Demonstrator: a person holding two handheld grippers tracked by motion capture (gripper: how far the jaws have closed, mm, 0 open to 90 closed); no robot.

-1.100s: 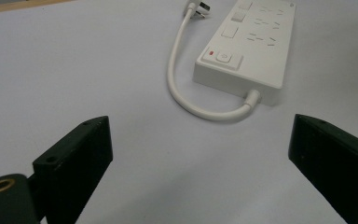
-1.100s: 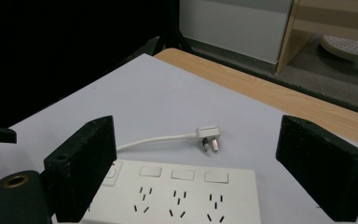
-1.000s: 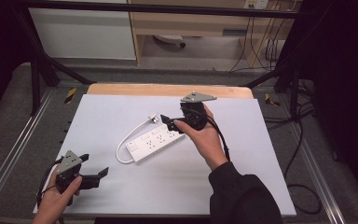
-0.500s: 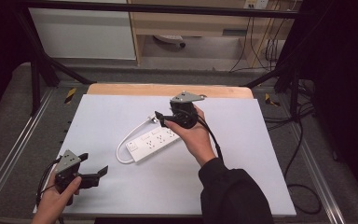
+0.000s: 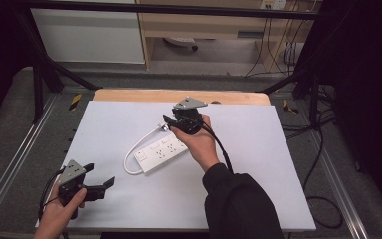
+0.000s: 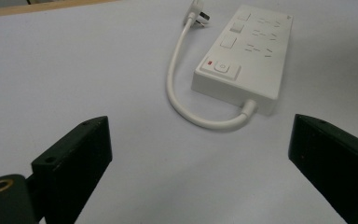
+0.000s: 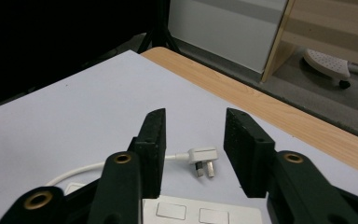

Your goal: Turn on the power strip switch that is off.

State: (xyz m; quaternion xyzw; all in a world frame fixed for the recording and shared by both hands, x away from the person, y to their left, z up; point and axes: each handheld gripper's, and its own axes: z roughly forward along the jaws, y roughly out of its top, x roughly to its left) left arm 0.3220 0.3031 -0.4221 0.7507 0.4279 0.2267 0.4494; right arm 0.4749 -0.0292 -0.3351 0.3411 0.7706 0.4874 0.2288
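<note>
1. A white table top with a wooden edge at its far side stands in a dim room, with cabinets beyond.
2. The right gripper hangs low over the plug, its jaws partly apart and just now closing in, with the plug lying flat on the table between them, untouched (the pads are clear of it on both sides).
3. The plug's short white cord loops back to the white power strip, which lies aslant at the table's middle, just under the right hand.
4. The left gripper rests at the near left corner, jaws wide apart and holding nothing, pointed toward the strip and well apart from it.
</note>
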